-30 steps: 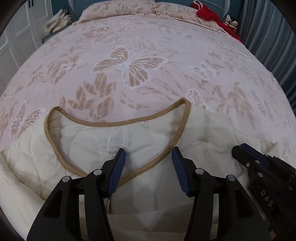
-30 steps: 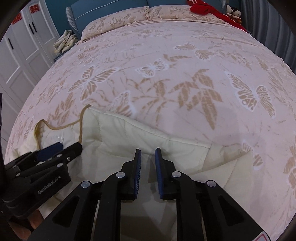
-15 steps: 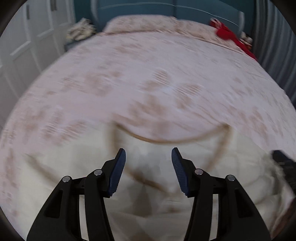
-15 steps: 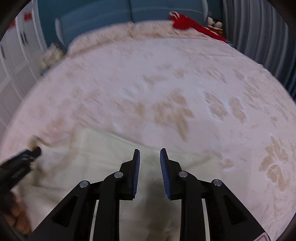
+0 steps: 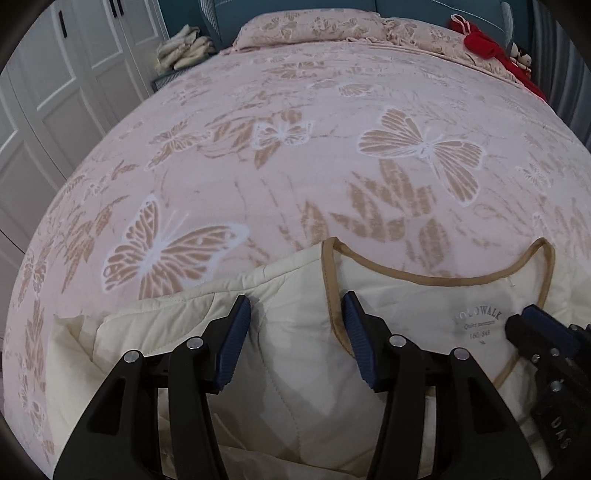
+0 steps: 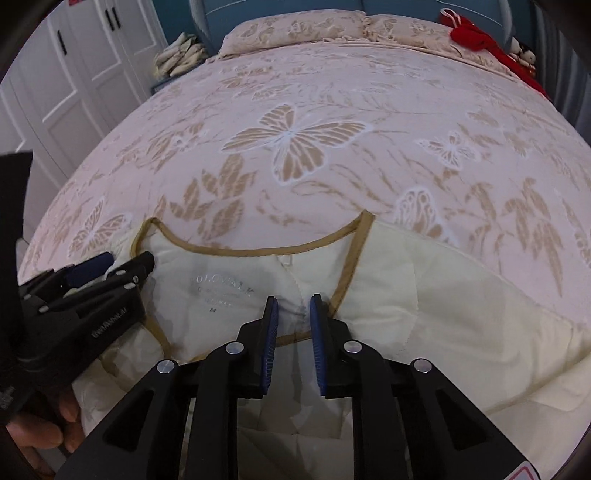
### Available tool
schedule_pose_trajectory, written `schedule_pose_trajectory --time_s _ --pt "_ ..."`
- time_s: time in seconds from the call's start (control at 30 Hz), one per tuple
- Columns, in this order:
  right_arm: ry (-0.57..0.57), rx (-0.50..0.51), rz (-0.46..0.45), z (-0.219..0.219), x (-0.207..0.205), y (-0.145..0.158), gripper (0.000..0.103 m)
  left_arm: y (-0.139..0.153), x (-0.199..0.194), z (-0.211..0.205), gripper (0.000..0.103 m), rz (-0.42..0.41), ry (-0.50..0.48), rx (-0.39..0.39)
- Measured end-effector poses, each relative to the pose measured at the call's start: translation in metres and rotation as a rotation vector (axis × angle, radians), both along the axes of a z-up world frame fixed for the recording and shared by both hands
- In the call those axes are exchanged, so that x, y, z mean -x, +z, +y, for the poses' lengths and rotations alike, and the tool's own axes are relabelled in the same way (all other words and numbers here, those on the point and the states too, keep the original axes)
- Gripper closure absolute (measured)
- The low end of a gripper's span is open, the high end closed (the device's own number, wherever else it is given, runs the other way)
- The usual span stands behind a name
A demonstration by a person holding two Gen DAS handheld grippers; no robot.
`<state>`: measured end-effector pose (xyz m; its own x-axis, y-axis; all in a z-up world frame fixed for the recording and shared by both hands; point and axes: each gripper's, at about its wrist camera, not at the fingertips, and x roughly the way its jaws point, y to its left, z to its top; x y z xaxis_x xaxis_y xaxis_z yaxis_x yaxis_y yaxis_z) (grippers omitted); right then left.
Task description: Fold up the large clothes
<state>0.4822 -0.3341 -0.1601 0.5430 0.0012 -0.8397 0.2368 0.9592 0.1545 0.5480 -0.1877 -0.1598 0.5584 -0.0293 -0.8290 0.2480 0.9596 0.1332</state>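
A cream quilted jacket (image 5: 280,332) with tan trim lies on the bed, its collar (image 5: 436,277) toward the far side and the inner label showing. My left gripper (image 5: 295,314) is open, hovering over the jacket's left shoulder just left of the collar. My right gripper (image 6: 293,304) is open with a narrow gap, over the collar's right part (image 6: 347,273) near the tan trim. The jacket also shows in the right wrist view (image 6: 424,295). Each gripper shows in the other's view: the right one (image 5: 535,328) and the left one (image 6: 107,269).
The bed (image 5: 295,147) has a pink cover with butterflies. Pillows (image 5: 314,26) lie at the head, a red item (image 5: 480,40) at the far right. White wardrobe doors (image 5: 55,92) stand at left, with folded cloths (image 5: 184,51) on a stand.
My left gripper has moved left from the collar's middle to the left shoulder. My right gripper has moved left from the right shoulder to the collar and opened slightly wider.
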Motion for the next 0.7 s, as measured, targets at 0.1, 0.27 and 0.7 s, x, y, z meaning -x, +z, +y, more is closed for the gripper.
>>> schedule_pose_trajectory --time_s 0.1,0.27,0.7 --pt "-0.012 0.001 -0.033 0.0 0.004 -0.004 0.091 -0.003 0.0 0.001 0.052 -0.025 0.006 0.007" --pt "-0.05 0.037 -0.062 0.0 0.009 -0.004 0.098 -0.005 -0.001 0.0 0.05 -0.052 0.01 -0.002" --pt "-0.195 0.081 -0.141 -0.006 0.128 0.09 0.085 0.083 0.086 0.05 0.043 -0.125 0.014 -0.008"
